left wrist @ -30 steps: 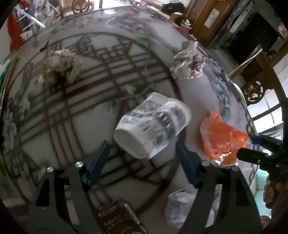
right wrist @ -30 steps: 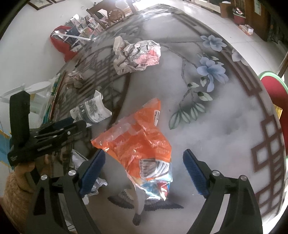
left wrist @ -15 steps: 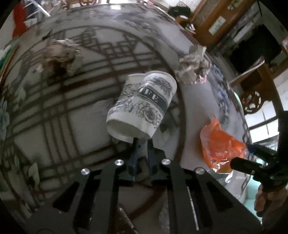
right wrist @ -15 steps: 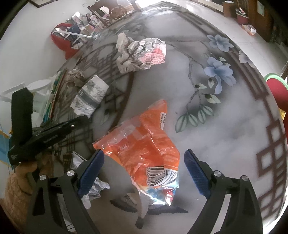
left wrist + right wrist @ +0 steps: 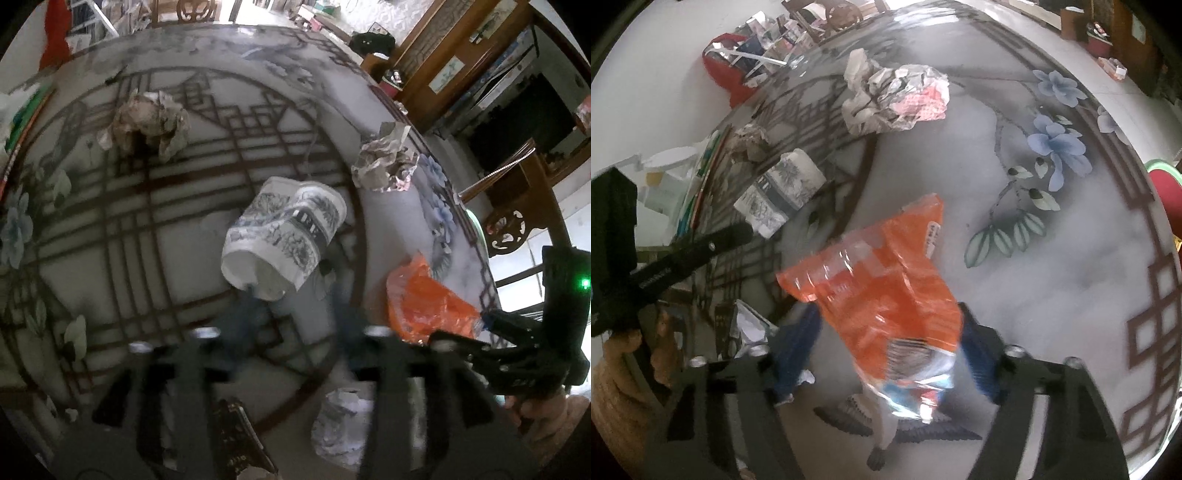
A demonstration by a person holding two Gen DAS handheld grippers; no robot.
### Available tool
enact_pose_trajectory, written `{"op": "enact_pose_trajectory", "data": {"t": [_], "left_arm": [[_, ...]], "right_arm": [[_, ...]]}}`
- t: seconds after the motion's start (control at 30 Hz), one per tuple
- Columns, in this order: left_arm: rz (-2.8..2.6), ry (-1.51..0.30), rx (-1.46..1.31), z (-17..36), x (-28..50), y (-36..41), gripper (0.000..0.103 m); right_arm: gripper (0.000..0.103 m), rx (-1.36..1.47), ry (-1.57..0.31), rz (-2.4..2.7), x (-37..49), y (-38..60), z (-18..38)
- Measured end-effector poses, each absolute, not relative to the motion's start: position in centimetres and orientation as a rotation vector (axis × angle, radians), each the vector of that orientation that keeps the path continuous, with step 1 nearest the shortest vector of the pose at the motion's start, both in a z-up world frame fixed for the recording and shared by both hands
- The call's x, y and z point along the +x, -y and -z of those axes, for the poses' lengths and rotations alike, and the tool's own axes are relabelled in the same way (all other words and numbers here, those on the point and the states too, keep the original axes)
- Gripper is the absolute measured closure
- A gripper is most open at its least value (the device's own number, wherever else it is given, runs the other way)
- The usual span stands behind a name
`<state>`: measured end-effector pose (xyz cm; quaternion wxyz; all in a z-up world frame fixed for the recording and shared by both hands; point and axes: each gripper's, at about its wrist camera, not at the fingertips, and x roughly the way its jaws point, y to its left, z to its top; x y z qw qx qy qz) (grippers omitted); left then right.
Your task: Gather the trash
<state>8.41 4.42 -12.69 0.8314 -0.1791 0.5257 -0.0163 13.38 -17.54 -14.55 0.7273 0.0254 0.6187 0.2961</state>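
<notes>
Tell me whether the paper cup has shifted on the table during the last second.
Yes. The paper cup swung round, its closed end now nearer the crumpled newspaper ball.

Table [image 5: 1052,288]: grey marbled top, dark brown lattice lines, blue flowers with green leaves. Paper cup [image 5: 284,236]: white, grey floral print, dark band. Snack bag [image 5: 886,291]: orange, clear patches, blue-and-white end. Crumpled paper [image 5: 897,96]: white and grey with a pink patch. Claw pads [image 5: 796,350]: blue on black arms.

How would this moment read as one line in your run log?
left gripper: opening, paper cup free | right gripper: closing around orange wrapper
</notes>
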Motion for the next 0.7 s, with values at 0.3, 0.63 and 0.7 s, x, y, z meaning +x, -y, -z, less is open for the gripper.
{"op": "enact_pose_trajectory", "data": {"t": [0.3, 0.63, 0.7], "left_arm": [[0.018, -1.156, -0.234, 13.9, 11.9, -3.5, 0.024], [0.034, -1.193, -0.18, 14.8, 13.6, -3.0, 0.024], [0.038, -1.201, -0.171, 15.0, 13.5, -2.8, 0.025]], "right_arm": [[0.036, 0.047, -1.378, -0.662, 12.8, 17.3, 14.8], [0.019, 0.07, -1.369, -0.66, 13.0, 17.5, 14.6], [0.019, 0.069, -1.375, -0.661, 13.0, 17.5, 14.6]]}}
